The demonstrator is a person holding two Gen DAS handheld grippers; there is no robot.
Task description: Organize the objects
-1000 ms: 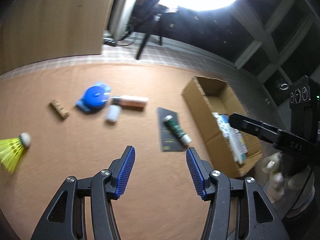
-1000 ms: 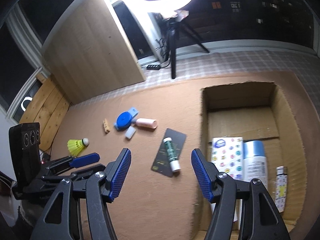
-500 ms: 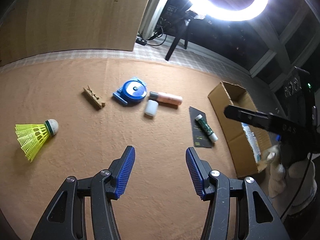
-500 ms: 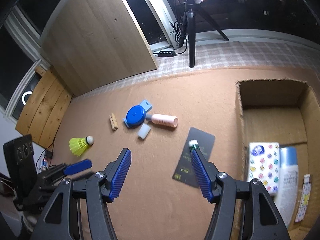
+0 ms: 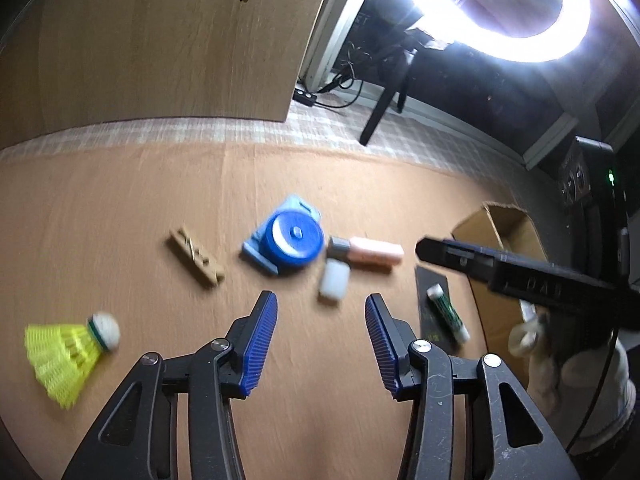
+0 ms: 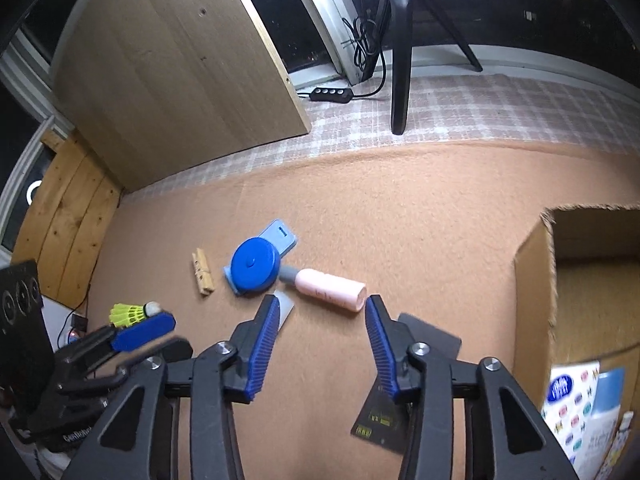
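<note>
On the brown mat lie a blue tape measure (image 5: 286, 242) (image 6: 254, 266), a pink tube (image 5: 370, 252) (image 6: 330, 290), a small white cap (image 5: 334, 286), a wooden clothespin (image 5: 196, 258) (image 6: 202, 272) and a yellow shuttlecock (image 5: 68, 356) (image 6: 130, 314). A green-and-white glue stick (image 5: 446, 312) rests on a black card (image 5: 430, 300) (image 6: 404, 380). My left gripper (image 5: 320, 320) hovers short of the cap, jaws closing, only mat between them. My right gripper (image 6: 320, 312) hangs just short of the pink tube, jaws closing on nothing. Its fingers hide part of the cap and the glue stick.
An open cardboard box (image 5: 500, 240) (image 6: 536, 280) stands at the right, holding a tissue pack (image 6: 572, 400) and a blue bottle (image 6: 608, 392). A wooden board (image 6: 172, 72), a tripod (image 6: 400, 60) with a ring light (image 5: 508, 8) and a power strip (image 6: 332, 94) stand beyond the mat.
Both grippers have moved left and closer to the cluster around the tape measure. The box has slid to the right edge of both views. The right jaws stand narrower.
</note>
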